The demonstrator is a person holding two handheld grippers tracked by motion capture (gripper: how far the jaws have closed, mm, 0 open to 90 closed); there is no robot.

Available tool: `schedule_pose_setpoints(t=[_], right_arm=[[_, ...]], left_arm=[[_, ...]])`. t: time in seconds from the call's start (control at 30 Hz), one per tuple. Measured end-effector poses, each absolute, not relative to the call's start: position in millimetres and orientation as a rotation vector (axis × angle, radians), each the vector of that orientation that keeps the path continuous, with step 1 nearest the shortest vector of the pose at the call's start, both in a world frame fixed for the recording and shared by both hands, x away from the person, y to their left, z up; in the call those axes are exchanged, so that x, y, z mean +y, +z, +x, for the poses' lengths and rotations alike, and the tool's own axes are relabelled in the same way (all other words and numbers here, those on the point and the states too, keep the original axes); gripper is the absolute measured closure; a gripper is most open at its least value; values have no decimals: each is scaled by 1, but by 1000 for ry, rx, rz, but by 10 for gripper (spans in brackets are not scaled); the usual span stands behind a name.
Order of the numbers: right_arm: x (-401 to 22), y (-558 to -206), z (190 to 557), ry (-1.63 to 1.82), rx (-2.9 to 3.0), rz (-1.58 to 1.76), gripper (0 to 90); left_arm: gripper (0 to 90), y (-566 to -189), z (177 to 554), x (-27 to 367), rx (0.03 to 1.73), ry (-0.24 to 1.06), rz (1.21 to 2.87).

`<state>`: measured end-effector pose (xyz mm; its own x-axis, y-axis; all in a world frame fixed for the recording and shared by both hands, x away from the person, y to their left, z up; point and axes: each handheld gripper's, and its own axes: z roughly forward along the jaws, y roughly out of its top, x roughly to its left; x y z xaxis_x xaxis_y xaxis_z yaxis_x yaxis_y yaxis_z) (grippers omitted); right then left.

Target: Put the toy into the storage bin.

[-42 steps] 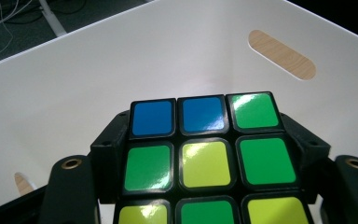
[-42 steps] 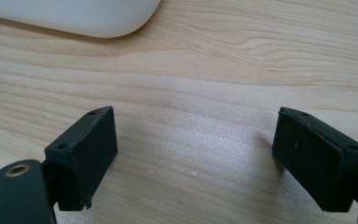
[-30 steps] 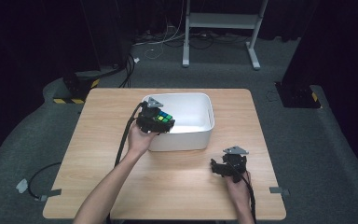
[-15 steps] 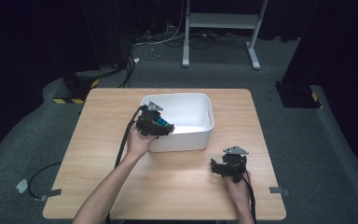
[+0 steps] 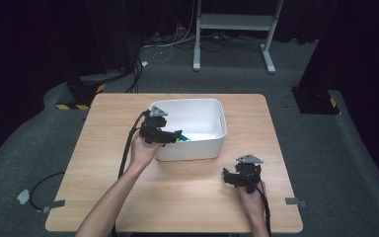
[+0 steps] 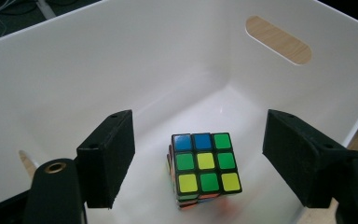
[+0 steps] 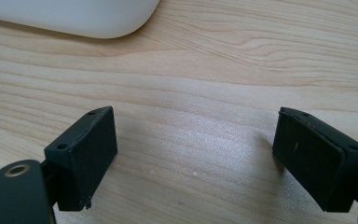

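Where cube (image 6: 205, 169) sits, underside hidden, bin (image 6: 121, 60) cropped

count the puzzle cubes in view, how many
1. A puzzle cube sits on the floor of the white bin, between the open jaws of the left claw without touching them. In the high view it peeks out beside that claw. Nothing seems hidden.

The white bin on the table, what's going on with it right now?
A person holds a gripper in each hand. The left gripper hangs over the near edge of the white bin, jaws open, and a puzzle cube sits on the bin's floor between them, untouched. The right gripper is open too, low over the bare wooden table, holding nothing.
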<state>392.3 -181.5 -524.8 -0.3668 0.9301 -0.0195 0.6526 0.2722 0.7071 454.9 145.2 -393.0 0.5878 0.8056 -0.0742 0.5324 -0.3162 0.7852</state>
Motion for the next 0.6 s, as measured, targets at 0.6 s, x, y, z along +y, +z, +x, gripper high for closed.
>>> schedule_pose_setpoints(t=[0.6], right_arm=[[-182,-525,392,860,2115,1427,134]], left_arm=[[235,-383,445,161,1055,461,1966]])
